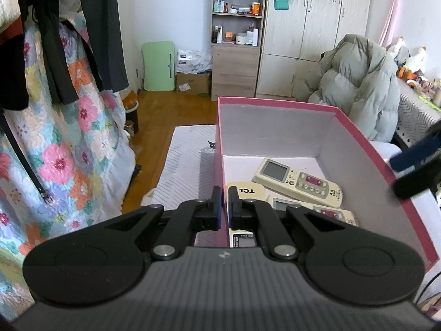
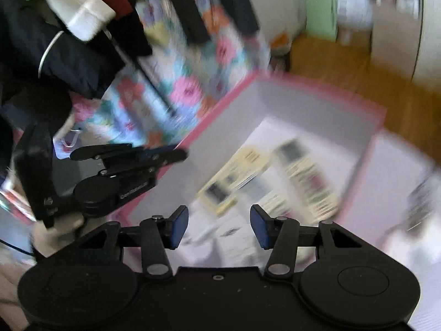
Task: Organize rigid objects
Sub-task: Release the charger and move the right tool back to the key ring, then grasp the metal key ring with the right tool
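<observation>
- The left claw point(image 1: 223, 207) has its two blue-padded fingers point(image 1: 217, 209) drawn nearly together, one on each side of the left wall of the pink box point(image 1: 386, 165); whether the pads actually press on the cardboard cannot be told.
- The right wrist view, blurred by motion, shows that left claw point(image 2: 168, 154) reaching the box point(image 2: 366, 149) at its rim from the side.
- The right claw point(image 2: 219, 227) is wide open with nothing between its blue pads point(image 2: 179, 230), and hangs above the near end of the box.
- In the left wrist view a blurred dark and blue part of the right claw point(image 1: 416, 165) shows above the right rim of the box.
- The box is pink outside and white inside, and rests on a pale striped mat point(image 1: 187, 160).
- Inside it lie cream-coloured remote controls: one point(image 1: 297, 182) with a grey screen and pink-backed buttons lies slantwise near the middle of the floor.
- A second remote point(image 1: 314, 212) lies just beside it, nearer the camera, partly behind the claw linkage.
- A third point(image 1: 245, 191) lies against the left wall, printed "TCL", the letters upside down from here.
- Small print on the right end of the first remote is too fine to read.
- In the right wrist view the remotes point(image 2: 303, 171) are smears, no writing legible.
</observation>
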`<state>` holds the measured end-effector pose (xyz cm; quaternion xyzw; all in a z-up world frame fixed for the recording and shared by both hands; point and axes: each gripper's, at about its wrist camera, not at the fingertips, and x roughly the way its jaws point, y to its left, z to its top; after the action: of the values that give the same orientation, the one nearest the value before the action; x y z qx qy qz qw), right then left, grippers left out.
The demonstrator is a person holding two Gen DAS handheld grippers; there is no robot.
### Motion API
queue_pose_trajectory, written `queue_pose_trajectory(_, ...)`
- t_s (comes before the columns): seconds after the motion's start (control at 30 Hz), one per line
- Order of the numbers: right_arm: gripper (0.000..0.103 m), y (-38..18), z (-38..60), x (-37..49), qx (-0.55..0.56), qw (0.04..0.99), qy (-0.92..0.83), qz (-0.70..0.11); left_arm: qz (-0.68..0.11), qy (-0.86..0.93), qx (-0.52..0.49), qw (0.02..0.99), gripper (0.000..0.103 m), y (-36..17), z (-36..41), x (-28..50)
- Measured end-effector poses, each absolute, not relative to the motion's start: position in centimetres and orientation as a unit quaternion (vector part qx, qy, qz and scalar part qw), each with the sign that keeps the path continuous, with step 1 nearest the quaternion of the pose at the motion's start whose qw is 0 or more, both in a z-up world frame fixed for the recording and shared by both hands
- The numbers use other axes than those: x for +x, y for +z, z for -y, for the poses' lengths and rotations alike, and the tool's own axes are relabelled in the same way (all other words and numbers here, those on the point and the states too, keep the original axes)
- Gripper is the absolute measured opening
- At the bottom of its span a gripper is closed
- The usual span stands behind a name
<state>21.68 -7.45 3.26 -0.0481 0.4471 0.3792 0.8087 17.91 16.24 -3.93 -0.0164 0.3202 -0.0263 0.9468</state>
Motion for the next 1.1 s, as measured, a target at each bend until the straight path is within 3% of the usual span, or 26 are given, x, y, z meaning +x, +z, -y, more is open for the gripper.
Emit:
queue_pose_trajectory(0.2, 0.056, 3.3, 12.9, 21.5, -0.053, 0.833, 0.326, -0.443, -0.319, -0.009, 0.009, 0.948, 0.004, -4.2, -15.1, 17.9)
queue_pose_trajectory(0.43, 0.056, -2.0, 16.3, 20.5, -0.074, 0.841, 0.261, -0.468, -0.323, -0.002, 0.016, 0.946, 0.004, -4.4, -14.6, 18.1)
queue_pose_trajectory(0.63, 0.048, -6.1, 17.2, 19.5, -0.109, 0.817, 0.279, -0.492, -0.328, 0.000, 0.020, 0.945, 0.004, -4.7, -14.5, 18.4)
queue_pose_trajectory(0.8, 0.039, -8.6, 15.1, 17.5, -0.275, 0.790, 0.311, -0.450, -0.329, -0.001, 0.019, 0.944, 0.004, -4.8, -14.5, 18.5)
queue_pose_trajectory(0.93, 0.039, -9.4, 15.2, 18.6, -0.244, 0.792, 0.322, -0.458, -0.330, -0.002, 0.018, 0.944, 0.004, -4.9, -14.6, 18.6)
queue_pose_trajectory(1.0, 0.028, -9.3, 15.3, 18.9, -0.241, 0.789, 0.329, -0.460, -0.330, -0.002, 0.017, 0.944, 0.004, -4.9, -14.5, 18.6)
queue_pose_trajectory(1.03, 0.006, -9.2, 15.3, 19.0, -0.237, 0.785, 0.332, -0.466, -0.330, -0.002, 0.018, 0.944, 0.004, -4.9, -14.6, 18.6)
queue_pose_trajectory(1.1, 0.004, -8.7, 15.1, 19.4, -0.220, 0.784, 0.337, -0.473, -0.331, -0.003, 0.015, 0.944, 0.004, -4.9, -14.6, 18.6)
